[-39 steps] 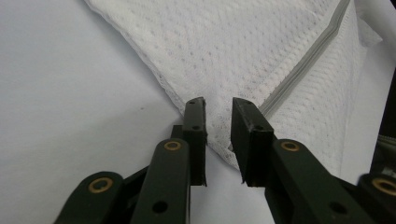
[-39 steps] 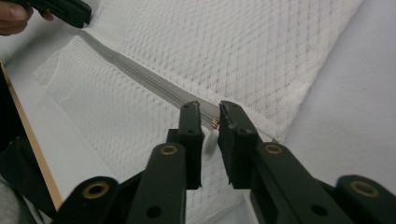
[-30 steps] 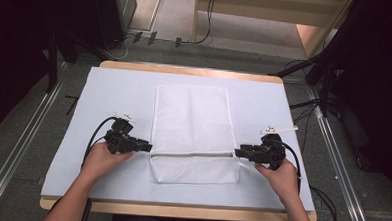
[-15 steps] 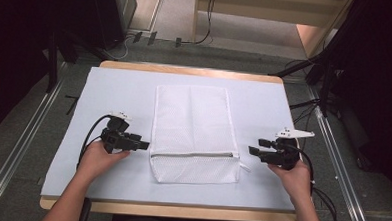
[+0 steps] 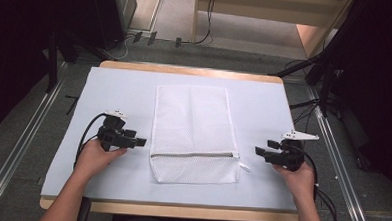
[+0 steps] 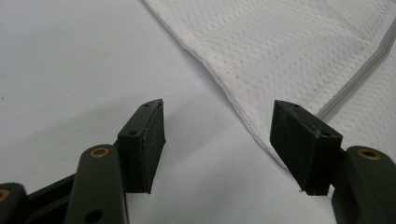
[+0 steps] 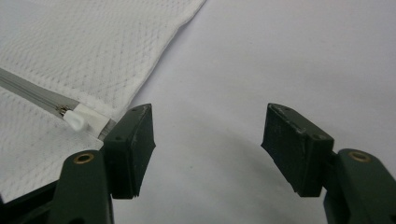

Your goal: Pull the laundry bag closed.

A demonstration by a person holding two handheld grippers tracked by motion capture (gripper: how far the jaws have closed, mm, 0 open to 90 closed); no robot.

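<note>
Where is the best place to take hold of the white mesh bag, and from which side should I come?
Probably grip the white mesh bag at its side hems beside the grey zipper line, coming in level from each side. It lies flat, so only the edges offer a lip. The left hand-held gripper and right hand-held gripper already face these edges, jaws open.

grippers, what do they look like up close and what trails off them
Both are black handheld tools. The left claw and right claw each end in two blocky black pads on dark arms with brass-ringed screw holes. A pale plate tops each body, and a black cable trails back past each bare forearm.
</note>
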